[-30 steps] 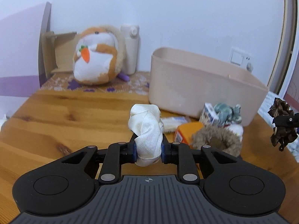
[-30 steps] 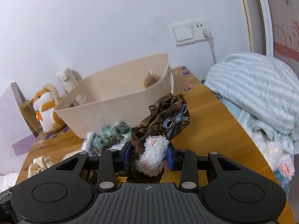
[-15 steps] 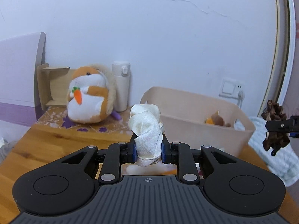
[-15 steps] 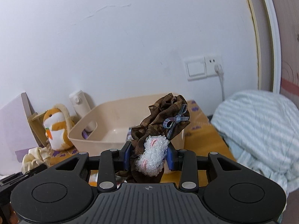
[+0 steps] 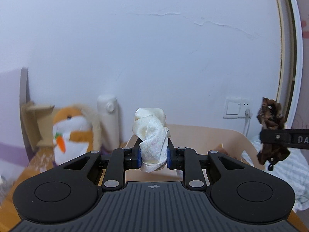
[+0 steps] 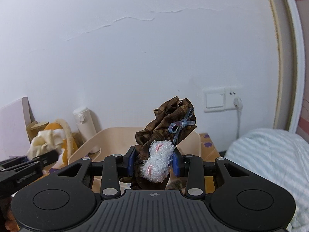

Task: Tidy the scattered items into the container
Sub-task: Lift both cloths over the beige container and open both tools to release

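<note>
Cloth is what both tongs carry — soft, light stuff that sags and will drop without bouncing. The left tongs (image 5: 153, 157) are pinched narrow on a cream scrunchie (image 5: 151, 135), gripped low on its bunched body with the loose loop standing up above the pads. The right tongs (image 6: 152, 163) are clamped on a brown scrunchie (image 6: 168, 127) together with a white fuzzy piece (image 6: 158, 161) (whether the fuzzy bit is sewn to the brown fabric or is a separate item, I cannot tell). Both bundles look compressible rather than slippery, so a grip across the thickest gather should hold best; thin edges and the small blue bow would likely slide out.

Both loads hang in the air just before the beige container (image 5: 218, 137), whose open top lies ahead and below. Nothing seems to block the way in — the plush hamster (image 5: 71, 133) and white bottle (image 5: 108, 121) stand off to the left on the table (image 5: 23, 176), and the striped bedding (image 6: 270, 154) lies to the right.
</note>
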### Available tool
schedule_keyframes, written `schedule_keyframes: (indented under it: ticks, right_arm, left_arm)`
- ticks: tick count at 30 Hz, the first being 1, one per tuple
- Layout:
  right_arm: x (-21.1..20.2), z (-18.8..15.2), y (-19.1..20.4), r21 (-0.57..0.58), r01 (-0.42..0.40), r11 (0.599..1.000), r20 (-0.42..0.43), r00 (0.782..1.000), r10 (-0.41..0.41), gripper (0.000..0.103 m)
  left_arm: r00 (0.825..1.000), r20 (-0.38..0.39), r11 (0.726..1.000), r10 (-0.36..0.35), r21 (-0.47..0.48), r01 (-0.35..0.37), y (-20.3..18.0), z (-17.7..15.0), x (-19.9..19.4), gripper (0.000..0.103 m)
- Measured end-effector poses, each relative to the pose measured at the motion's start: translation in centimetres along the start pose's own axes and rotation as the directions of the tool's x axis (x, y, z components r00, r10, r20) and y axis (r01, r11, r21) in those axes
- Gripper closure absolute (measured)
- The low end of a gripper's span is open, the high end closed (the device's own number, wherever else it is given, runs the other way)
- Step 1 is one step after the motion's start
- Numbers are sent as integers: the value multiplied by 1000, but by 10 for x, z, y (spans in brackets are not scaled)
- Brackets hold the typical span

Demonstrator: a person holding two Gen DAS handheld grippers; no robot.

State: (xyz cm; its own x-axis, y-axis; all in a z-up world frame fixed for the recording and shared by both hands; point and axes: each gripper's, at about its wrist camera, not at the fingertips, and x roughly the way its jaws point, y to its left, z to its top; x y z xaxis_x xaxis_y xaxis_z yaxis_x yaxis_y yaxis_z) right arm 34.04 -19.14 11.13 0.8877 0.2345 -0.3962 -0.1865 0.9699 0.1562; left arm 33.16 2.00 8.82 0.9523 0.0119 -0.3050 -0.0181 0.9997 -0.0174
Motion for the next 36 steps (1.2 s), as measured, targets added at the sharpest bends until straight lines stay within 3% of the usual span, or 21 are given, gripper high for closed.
schedule_keyframes:
  ticks: [8, 14, 19, 24, 32, 36]
  right_arm:
    - [32, 10, 13, -30, -2, 1000, -19, 1000, 2, 69]
    - [59, 3, 14, -74, 22, 997, -61, 998, -26, 69]
    - [82, -7, 10, -77, 28, 997, -126, 991, -38, 69]
    - [98, -10, 2, -37, 35, 999, -181, 983, -41, 68]
    - [109, -13, -3, -34, 40, 999, -246, 968, -47, 68]
    - [113, -15, -1, -54, 42, 998, -272, 961, -55, 66]
  left_arm:
    - [1000, -24, 999, 16, 45, -15, -33, 16, 42, 80]
    - [994, -98, 994, 45, 101, -35, -44, 12, 77, 80]
    - [979, -186, 988, 81, 144, -54, -46, 0, 106, 80]
    - [955, -286, 993, 84, 109, -55, -37, -13, 127, 80]
    - [945, -309, 987, 105, 152, -59, -33, -23, 132, 79]
    - [950, -286, 983, 125, 167, -79, -30, -23, 133, 70]
